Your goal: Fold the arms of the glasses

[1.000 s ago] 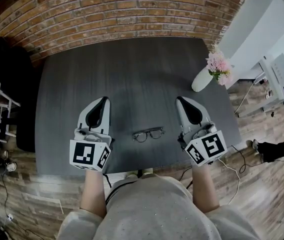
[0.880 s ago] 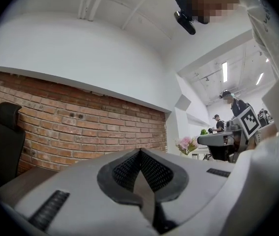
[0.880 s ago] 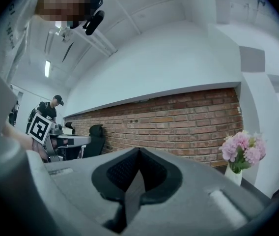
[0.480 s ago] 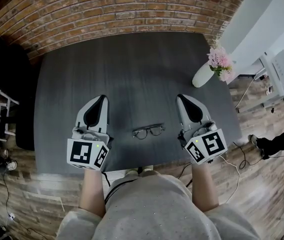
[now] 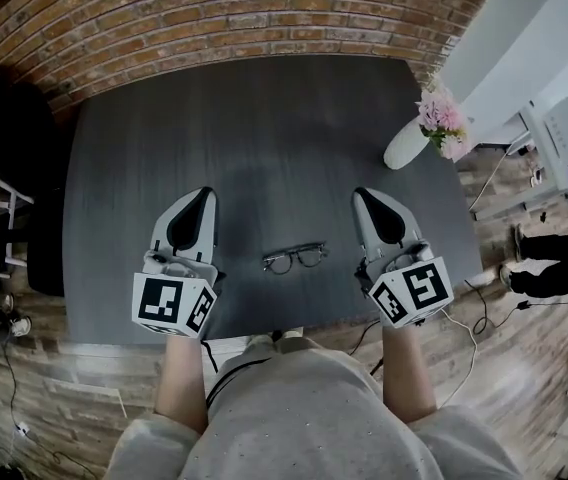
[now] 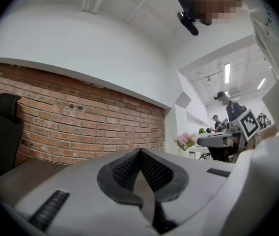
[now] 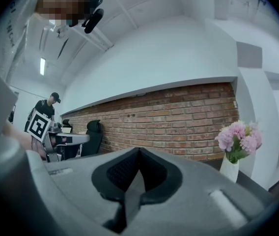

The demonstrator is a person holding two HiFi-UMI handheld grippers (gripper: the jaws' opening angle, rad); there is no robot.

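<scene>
A pair of dark-framed glasses (image 5: 295, 257) lies on the dark grey table (image 5: 264, 138) near its front edge, lenses side by side. Whether the arms are folded I cannot tell. My left gripper (image 5: 202, 197) hovers left of the glasses, shut and empty. My right gripper (image 5: 362, 196) hovers right of them, also shut and empty. In the left gripper view the left gripper (image 6: 140, 152) has its jaws meeting with nothing between them. The same holds for the right gripper (image 7: 139, 150) in the right gripper view. Neither gripper touches the glasses.
A white vase of pink flowers (image 5: 419, 136) stands at the table's right edge, and the vase (image 7: 235, 149) also shows in the right gripper view. A brick wall (image 5: 214, 18) runs behind the table. A black chair (image 5: 9, 128) stands at the left. People stand at a desk (image 6: 223, 132) beyond.
Both grippers hold their places beside the glasses. The whole view has shifted slightly, nothing on the table has moved.
</scene>
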